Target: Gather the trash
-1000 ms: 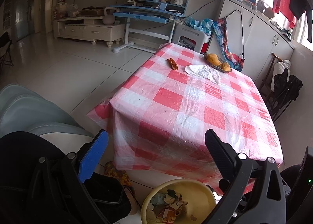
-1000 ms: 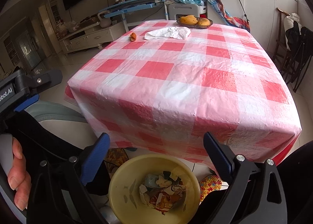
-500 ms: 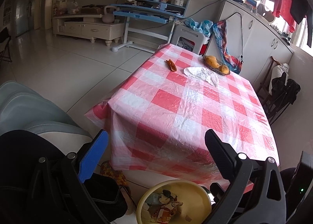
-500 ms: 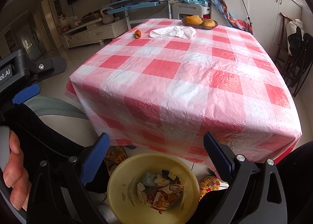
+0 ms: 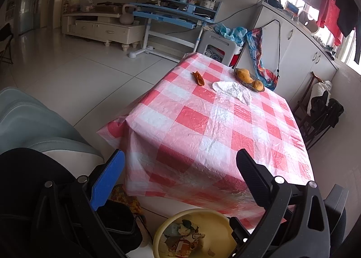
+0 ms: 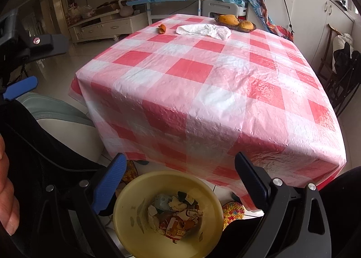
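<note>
left tool point(image 5: 178, 171): jaws apart, empty
bin point(image 6: 126, 217): bottom centre, holds scraps
right tool point(image 6: 179, 173): jaws apart, empty, above bin
peel point(image 6: 162, 28), tissue point(image 6: 203, 30): worktop point(image 6: 203, 82) top centre
step: between pickups; next likely reach far for peel

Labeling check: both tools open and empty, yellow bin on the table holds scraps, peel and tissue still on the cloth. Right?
One error: the yellow bin stands on the floor below the table's near edge, as the right wrist view shows. The rest holds.

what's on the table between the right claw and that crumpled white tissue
Nothing: in the right wrist view, only bare checked tablecloth stretches from the open right claw to the tissue.
</note>
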